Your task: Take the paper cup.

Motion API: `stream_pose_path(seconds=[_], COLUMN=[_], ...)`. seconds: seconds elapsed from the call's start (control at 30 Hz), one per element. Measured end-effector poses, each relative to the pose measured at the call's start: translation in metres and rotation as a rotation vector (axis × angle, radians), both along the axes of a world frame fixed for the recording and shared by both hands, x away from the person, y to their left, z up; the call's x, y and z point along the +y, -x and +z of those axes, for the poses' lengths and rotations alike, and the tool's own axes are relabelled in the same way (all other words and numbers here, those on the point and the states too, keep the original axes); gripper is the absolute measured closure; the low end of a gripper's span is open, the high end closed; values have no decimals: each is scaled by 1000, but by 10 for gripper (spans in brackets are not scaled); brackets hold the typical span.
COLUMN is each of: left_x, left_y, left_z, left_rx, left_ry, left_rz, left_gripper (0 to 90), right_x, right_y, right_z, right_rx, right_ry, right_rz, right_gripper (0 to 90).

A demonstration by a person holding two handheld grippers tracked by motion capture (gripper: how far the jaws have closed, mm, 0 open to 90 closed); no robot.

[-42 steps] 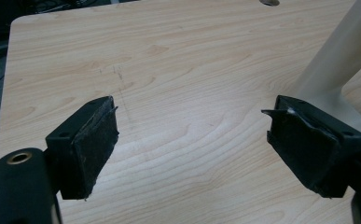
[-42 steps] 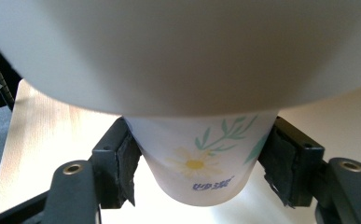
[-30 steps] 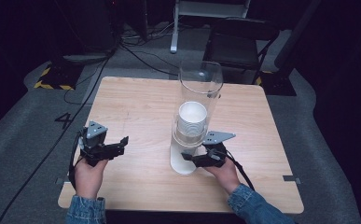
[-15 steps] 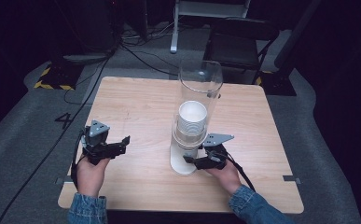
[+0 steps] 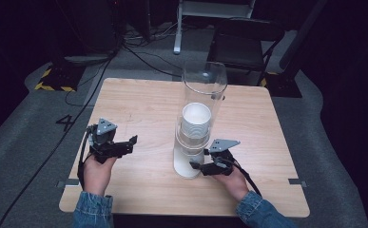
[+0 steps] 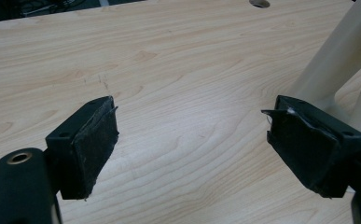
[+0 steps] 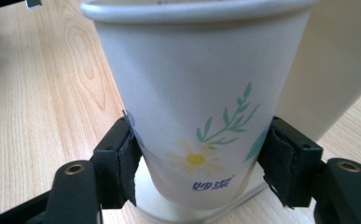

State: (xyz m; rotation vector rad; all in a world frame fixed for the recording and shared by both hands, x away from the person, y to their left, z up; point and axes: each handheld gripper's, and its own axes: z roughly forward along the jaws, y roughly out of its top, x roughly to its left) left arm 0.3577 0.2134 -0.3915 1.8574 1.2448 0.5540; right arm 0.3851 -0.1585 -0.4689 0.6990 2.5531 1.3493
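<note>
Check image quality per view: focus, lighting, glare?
High view: table evenly lit, surroundings near black, soft overall; faint reflections on the clear tube. Left gripper view: wood grain sharp, jaws slightly soft, no glare. Right gripper view: paper cup sharp enough to show the daisy print, rim cropped, background bright.

Dim lab or studio: floor cables (image 5: 139,54), hazard tape (image 5: 53,87), lone wooden table (image 5: 139,104).

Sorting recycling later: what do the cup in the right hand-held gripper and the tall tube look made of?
Cup: probably paper, matte white, rolled rim, printed daisy. Tall tube: clear plastic or glass, glossy; the stacked cups show through it. Which one, I can't tell.
</note>
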Motion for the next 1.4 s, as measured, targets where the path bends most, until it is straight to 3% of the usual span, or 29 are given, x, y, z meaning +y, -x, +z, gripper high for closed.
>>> stream_pose_path(seconds=[0.53,1.0,1.23,1.4], left_x=[-15,-31,-33,-31], left_y=[-15,-31,-32,-31], left_z=[0,1,1,1], left_rx=[0,2,0,-1], left_ry=[-1,-2,-2,0], left_rz=[-38,-79,-83,-73], left_gripper=[158,158,158,159], right_x=[-15,-43,-63,-78], right_y=[5,7,2,-2], right_z=[-5,-4,4,16], right_rx=[11,-10,-28,-43], right_ry=[39,71,51,-13], right_rz=[-35,-135,-205,-259], right_gripper=[347,347,347,347])
